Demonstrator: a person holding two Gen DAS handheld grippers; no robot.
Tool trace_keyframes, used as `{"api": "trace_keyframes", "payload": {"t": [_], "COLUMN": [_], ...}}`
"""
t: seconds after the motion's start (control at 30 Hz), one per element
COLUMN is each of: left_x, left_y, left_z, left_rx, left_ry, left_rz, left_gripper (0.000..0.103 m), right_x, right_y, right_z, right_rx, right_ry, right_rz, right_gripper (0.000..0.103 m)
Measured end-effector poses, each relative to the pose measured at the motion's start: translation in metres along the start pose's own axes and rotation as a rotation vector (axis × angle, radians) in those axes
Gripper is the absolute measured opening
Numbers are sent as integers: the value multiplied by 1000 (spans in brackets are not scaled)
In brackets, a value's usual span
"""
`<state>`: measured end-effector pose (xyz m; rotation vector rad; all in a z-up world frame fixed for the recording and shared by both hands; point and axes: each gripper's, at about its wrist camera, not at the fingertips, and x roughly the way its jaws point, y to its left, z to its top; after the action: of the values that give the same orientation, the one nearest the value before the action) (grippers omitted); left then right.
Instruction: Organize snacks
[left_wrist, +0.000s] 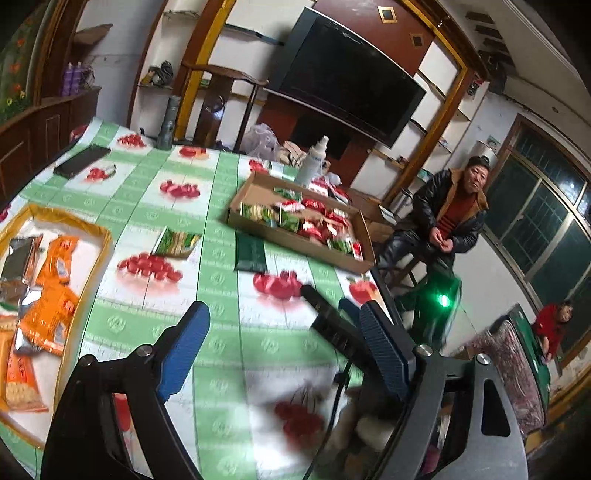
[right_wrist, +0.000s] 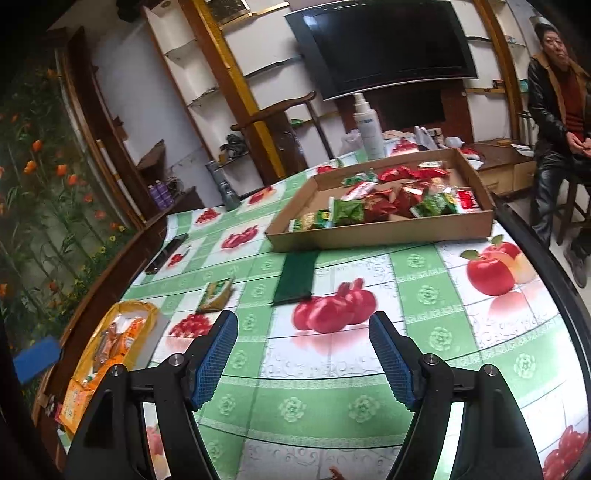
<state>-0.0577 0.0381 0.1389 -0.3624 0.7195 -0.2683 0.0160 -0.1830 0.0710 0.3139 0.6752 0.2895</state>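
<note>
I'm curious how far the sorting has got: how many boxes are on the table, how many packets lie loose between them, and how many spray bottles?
Boxes: 2, the cardboard tray and the yellow-rimmed box
Loose packets: 2, the green-yellow packet and the dark green packet
Spray bottles: 1, the white spray bottle
Total: 5

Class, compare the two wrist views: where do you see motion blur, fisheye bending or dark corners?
Left wrist view: motion blur smears the left claw and the cardboard tray of snacks; corners go black. Right wrist view: sharper, with the right claw and dark green packet crisp, yet the table edge and television bow with fisheye distortion.
</note>
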Motion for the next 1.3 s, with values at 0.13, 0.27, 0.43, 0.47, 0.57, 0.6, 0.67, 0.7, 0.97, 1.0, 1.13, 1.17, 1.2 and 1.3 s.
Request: {"api": "trace_keyframes", "payload": {"t": [0.13,0.27,0.43,0.47,0.57,0.6,0.67,0.7,0.97,1.0,1.13,1.17,1.2,1.3], "left_x": [-33,-72,-97,-97,-89,-86,-76,-71,-43,-43,-37,-36,-36,-35], "left_y": [27,56,77,79,89,89,90,89,92,91,92,92,92,91], "left_z": [-10,-19,-30,-32,-35,-35,-37,-38,-46,-46,-48,-48,-48,-49], "left_rx": [-23,-5,58,68,88,95,111,119,149,148,148,149,150,153], "left_ry": [-24,-84,-157,-162,-155,-151,-142,-136,-58,-52,-29,-27,-24,-16], "left_rz": [-11,75,258,287,363,383,408,418,440,440,445,446,445,444], "left_gripper": [84,84,84,84,84,84,84,84,84,84,84,84,84,84], "right_x": [3,7,20,21,21,23,25,26,32,33,33,33,33,33], "right_y": [-14,-18,-5,-2,2,1,-5,-7,-15,-14,-14,-15,-15,-16], "right_z": [-2,-11,-20,-20,-22,-21,-21,-20,-20,-20,-21,-21,-21,-21], "right_rx": [41,52,-15,-36,-59,-54,-27,-16,26,24,28,31,33,35], "right_ry": [-7,-17,0,1,-10,-4,12,17,54,56,62,64,65,65], "right_rz": [-77,-175,-247,-253,-260,-257,-248,-243,-228,-228,-229,-229,-229,-231], "right_gripper": [76,76,76,76,76,76,76,76,76,76,76,76,76,76]}}
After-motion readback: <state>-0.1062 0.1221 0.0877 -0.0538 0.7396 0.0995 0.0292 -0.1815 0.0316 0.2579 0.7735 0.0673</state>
